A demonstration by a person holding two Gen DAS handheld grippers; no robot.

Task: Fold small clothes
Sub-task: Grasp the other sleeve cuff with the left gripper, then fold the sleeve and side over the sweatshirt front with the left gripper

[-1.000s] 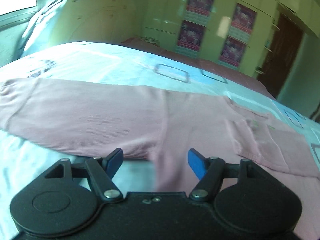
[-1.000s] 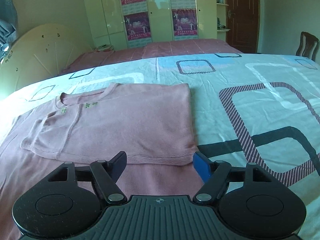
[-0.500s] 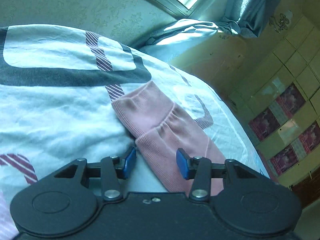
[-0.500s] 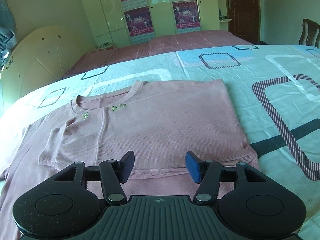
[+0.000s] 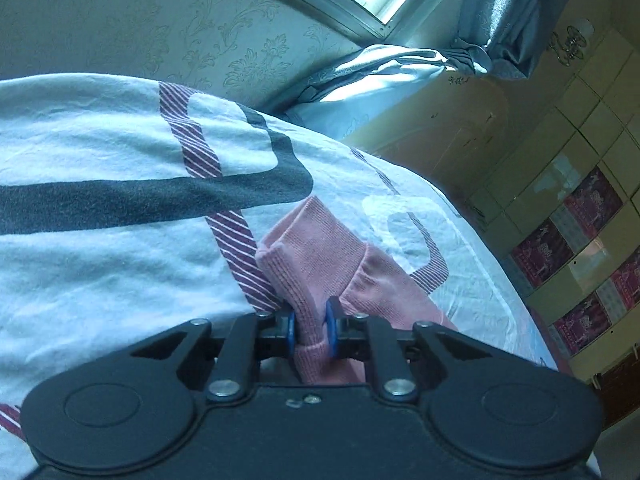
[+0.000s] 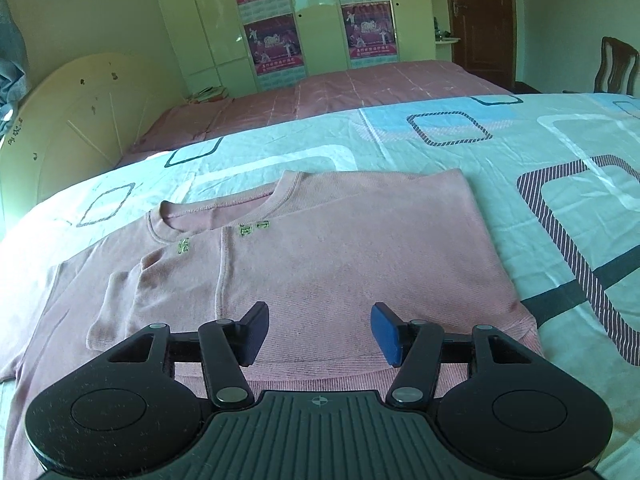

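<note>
Pink long-sleeve top (image 6: 320, 264) lies flat on the bed (image 6: 540, 152), collar toward the far side, one side already folded in over the chest. Thin ribbed knit: light, soft, floppy, no stiffness, so it likely drapes and drags when lifted and can slip out of a shallow pinch. Not fragile.

Left gripper (image 5: 311, 330) is pinching the sleeve cuff (image 5: 308, 264), jaws pressed together on bunched fabric just behind the ribbed end; the cuff sits on the bedsheet (image 5: 100, 152) towards the bed's window-side edge. Good hold point: the cuff is thicker and gives more to bite on.

Right gripper (image 6: 320, 332) is spread, holding nothing, hovering low over the hem edge of the folded body, near side of the bed. Whether it touches the cloth, cannot tell.

Next hold points, by my read: cuff, hem corners, shoulder seam.

No containers in view.
</note>
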